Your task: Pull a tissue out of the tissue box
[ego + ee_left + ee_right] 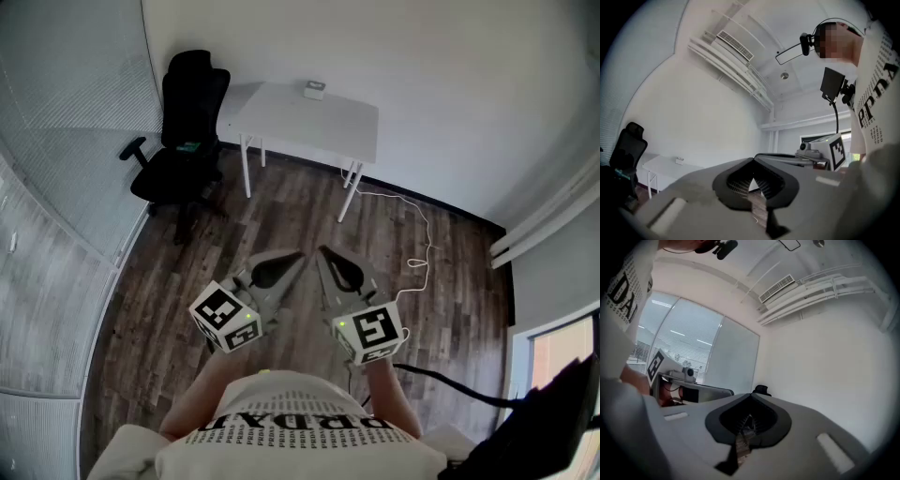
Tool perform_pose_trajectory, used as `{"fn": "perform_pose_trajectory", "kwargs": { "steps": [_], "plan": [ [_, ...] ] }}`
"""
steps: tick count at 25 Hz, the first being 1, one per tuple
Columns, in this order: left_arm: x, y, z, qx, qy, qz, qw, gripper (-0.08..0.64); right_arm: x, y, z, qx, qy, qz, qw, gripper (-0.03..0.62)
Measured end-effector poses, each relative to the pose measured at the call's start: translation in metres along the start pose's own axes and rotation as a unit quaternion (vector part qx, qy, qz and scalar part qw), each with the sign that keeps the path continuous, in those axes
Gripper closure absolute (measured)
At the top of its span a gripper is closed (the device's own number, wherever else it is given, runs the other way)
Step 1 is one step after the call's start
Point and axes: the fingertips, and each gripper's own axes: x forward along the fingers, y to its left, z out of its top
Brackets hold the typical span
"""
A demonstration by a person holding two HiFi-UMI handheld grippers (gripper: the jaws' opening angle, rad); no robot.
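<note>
Approach step is only beginning; left claw [296, 256] and right claw [323, 251] are both sitting fully closed, gripping nothing; the presumed tissue box [314, 90] is resting at the table's [309, 127] far edge, well apart; next move is requiring an approach and an opened claw.

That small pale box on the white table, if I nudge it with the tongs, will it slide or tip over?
It would probably slide: the small box looks tiny against the white table, so likely light, and the tabletop looks smooth. Tipping seems unlikely, since it sits low and flat. Stiffness cannot be judged from here.
</note>
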Motion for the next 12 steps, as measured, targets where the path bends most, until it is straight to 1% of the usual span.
{"fn": "perform_pose_trajectory", "kwargs": {
  "steps": [3, 7, 12],
  "plan": [
    [-0.0017, -0.0022, 0.0000, 0.004, 0.000, -0.006, 1.0000, 0.569, -0.0008, -0.0005, -0.0012, 0.000, 0.000, -0.004, 1.000, 0.584],
    [-0.0036, -0.0021, -0.0013, 0.005, 0.001, -0.007, 1.0000, 0.570, -0.0002, 0.0008, -0.0031, 0.012, 0.005, -0.007, 1.000, 0.584],
    [-0.0077, -0.0033, 0.0011, 0.005, -0.003, -0.011, 0.9999, 0.569, 0.0009, 0.0032, 0.0014, 0.028, -0.009, -0.012, 0.999, 0.584]
  ]
}}
